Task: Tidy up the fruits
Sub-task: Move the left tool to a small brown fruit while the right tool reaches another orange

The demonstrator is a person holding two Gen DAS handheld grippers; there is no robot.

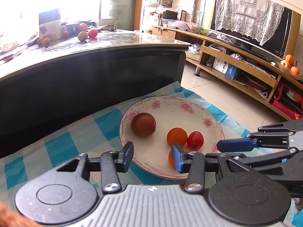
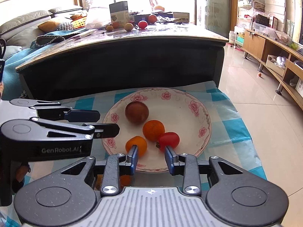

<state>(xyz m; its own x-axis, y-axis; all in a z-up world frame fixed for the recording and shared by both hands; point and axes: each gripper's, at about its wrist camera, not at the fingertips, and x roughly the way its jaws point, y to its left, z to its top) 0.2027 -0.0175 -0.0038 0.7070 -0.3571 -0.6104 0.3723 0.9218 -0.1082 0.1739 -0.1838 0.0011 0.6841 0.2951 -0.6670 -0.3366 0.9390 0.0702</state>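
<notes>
A white plate with a pink flower rim (image 1: 170,104) (image 2: 189,98) lies on a blue-checked cloth. On it rest a brown round fruit (image 1: 143,124) (image 2: 136,112), an orange (image 1: 177,136) (image 2: 153,130), a red tomato (image 1: 195,140) (image 2: 169,140) and a small yellow-orange fruit (image 1: 171,159) (image 2: 136,145). My left gripper (image 1: 152,156) (image 2: 108,123) hovers open over the plate's near-left rim, nothing between its pads. My right gripper (image 2: 151,157) is open over the near rim, its pads just in front of the small orange fruit and the tomato, holding nothing. One of its blue fingers (image 1: 234,144) shows in the left wrist view.
A dark low table (image 2: 132,60) stands right behind the plate, with several fruits (image 2: 142,24) and boxes on top. A wooden TV stand (image 1: 236,70) runs along the right wall with a fruit bowl (image 1: 288,67). Tiled floor (image 2: 265,113) lies to the right. Orange bits (image 2: 125,179) show under my right gripper.
</notes>
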